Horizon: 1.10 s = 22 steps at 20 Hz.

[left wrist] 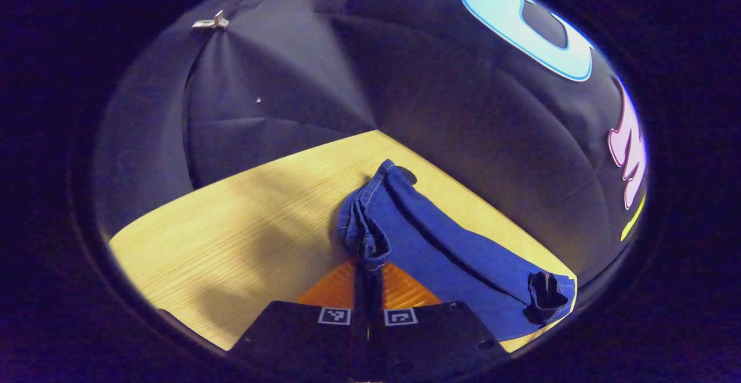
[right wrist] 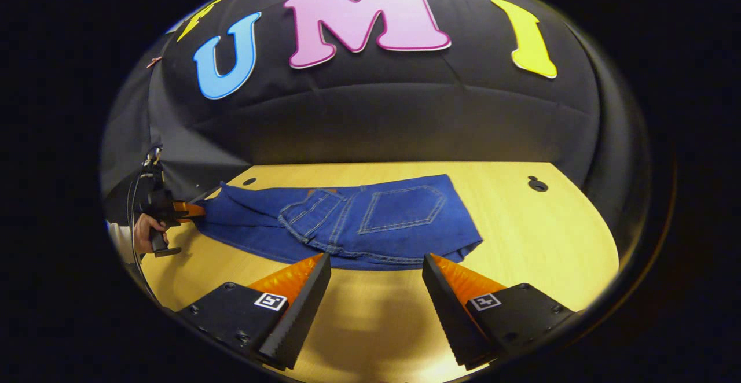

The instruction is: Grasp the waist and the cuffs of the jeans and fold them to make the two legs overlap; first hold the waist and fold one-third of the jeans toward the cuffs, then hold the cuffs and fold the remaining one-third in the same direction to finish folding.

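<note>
Blue jeans [right wrist: 370, 221] lie flat across the wooden table [right wrist: 532, 238], legs overlapped, with a back pocket [right wrist: 402, 208] facing up. In the right gripper view, my right gripper [right wrist: 376, 262] is open just in front of the waist end, its fingers apart and off the cloth. In the left gripper view, my left gripper [left wrist: 367, 258] is shut on the bunched cuffs [left wrist: 362, 227], and the jeans [left wrist: 440, 244] run away to the lower right. The right gripper view has the left gripper [right wrist: 180, 209] at the far left, held by a hand [right wrist: 142, 229].
Two small round holes [right wrist: 537, 184] [right wrist: 249, 181] sit in the tabletop near its far edge. The booth's black cloth wall [right wrist: 405, 122] rises right behind the table. Bare wood [left wrist: 243, 227] lies left of the cuffs, and a metal clip [left wrist: 211, 22] hangs on the wall.
</note>
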Motion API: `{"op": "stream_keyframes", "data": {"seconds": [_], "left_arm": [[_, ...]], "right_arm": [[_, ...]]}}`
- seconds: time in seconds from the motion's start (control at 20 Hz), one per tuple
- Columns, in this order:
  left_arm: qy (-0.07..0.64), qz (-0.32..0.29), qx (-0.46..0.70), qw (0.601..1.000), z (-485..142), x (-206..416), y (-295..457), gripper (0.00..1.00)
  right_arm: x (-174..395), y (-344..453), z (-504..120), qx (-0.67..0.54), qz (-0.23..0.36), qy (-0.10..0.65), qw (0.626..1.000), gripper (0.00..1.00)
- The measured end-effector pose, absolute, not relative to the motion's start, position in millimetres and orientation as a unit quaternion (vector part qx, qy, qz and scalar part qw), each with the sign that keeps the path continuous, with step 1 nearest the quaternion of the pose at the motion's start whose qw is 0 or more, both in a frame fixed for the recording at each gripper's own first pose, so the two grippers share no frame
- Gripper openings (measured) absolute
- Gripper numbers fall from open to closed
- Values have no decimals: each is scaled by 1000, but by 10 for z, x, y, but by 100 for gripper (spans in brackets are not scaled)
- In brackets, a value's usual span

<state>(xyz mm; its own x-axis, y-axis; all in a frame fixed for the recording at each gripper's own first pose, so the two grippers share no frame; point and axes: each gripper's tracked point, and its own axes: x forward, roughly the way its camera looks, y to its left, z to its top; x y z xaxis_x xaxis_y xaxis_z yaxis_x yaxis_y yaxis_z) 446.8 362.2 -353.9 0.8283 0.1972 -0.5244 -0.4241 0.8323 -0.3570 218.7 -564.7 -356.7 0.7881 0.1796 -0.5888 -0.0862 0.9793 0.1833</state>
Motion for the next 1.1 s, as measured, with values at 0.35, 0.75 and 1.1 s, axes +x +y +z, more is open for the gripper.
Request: {"op": "stream_keyframes", "data": {"seconds": [0.35, 0.75, 1.1], "left_arm": [[144, 31, -170, 974, -2184, 4945, 2428, 6], [134, -185, -198, 953, -1633, 5208, -435, 6], [241, -238, -173, 925, -2744, 5140, -2005, 29]], "right_arm": [[2107, -6304, -3521, 78, 3, 317, 945, 98], [1839, -6909, -3388, 80, -56, 302, 948, 97], [1591, -7185, -3266, 85, -85, 296, 948, 97]]}}
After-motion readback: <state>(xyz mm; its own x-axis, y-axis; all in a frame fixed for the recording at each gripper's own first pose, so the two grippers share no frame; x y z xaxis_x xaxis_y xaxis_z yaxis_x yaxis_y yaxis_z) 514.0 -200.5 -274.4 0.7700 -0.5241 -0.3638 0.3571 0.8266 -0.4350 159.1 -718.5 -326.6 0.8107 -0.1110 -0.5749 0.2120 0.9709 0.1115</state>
